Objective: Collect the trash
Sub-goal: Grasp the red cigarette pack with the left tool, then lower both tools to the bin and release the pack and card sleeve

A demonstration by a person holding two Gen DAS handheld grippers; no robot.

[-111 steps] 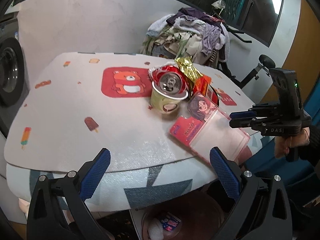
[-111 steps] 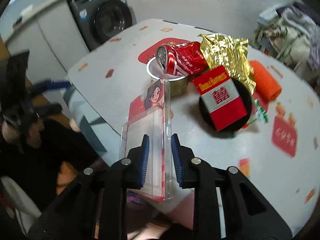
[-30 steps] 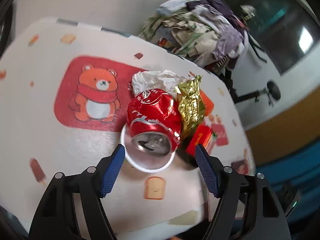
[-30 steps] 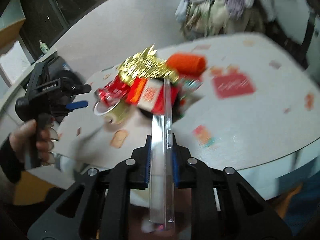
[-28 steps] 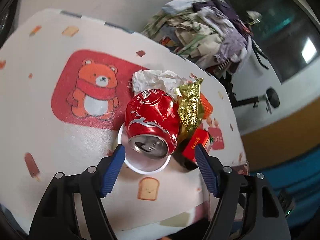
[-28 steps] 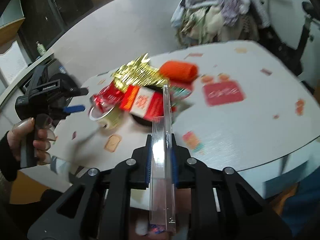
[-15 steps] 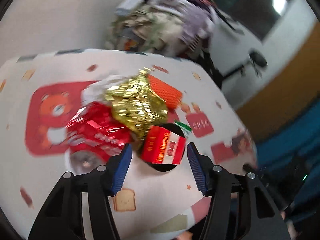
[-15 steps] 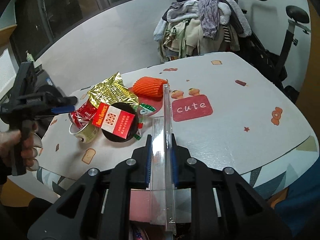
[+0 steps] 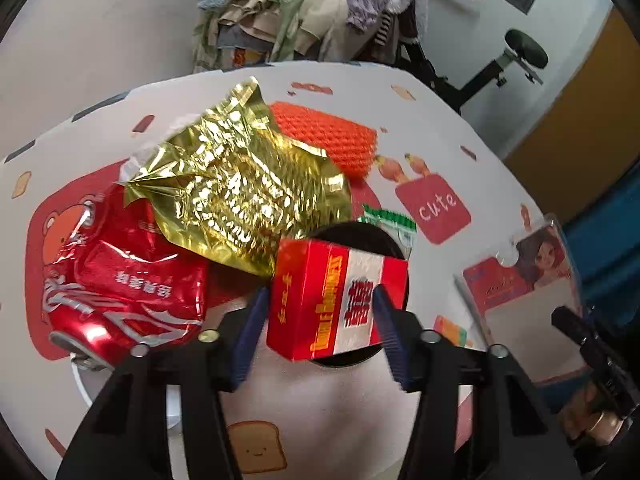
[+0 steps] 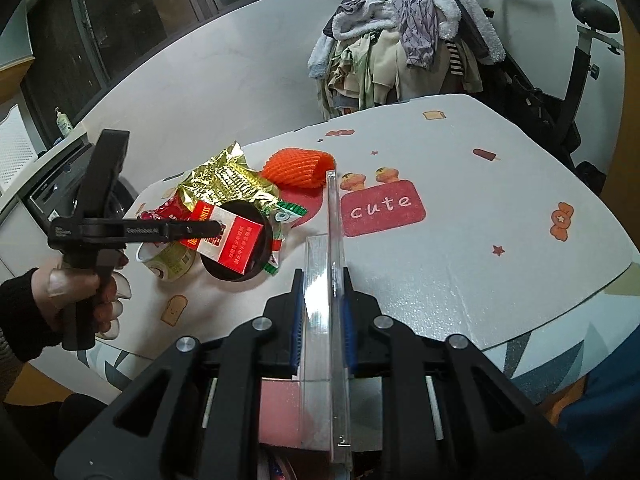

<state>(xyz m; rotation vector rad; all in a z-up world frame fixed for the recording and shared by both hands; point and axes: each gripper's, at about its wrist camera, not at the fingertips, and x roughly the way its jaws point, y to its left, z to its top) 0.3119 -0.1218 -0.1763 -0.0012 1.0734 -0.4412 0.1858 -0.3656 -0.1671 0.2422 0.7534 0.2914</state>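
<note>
Closing around a red cigarette box (image 9: pixel 336 300), the left tongs (image 9: pixel 318 316) are seen with a blue pad on each side of it, though firm contact cannot be confirmed. The box is propped on a black dish (image 9: pixel 360 236) on the tabletop (image 10: pixel 460 240). A clear plastic package (image 10: pixel 330 280) is clamped edge-on in the right tongs (image 10: pixel 322 312), held out past the near edge. Little is judged done: a gold foil wrapper (image 9: pixel 236 184), a crushed red can (image 9: pixel 120 292), an orange foam net (image 9: pixel 324 136) and a green-and-white wrapper (image 9: pixel 390 220) are left in one touching heap. Open room is offered on the right half of the tabletop; clothes are piled behind the far edge.
</note>
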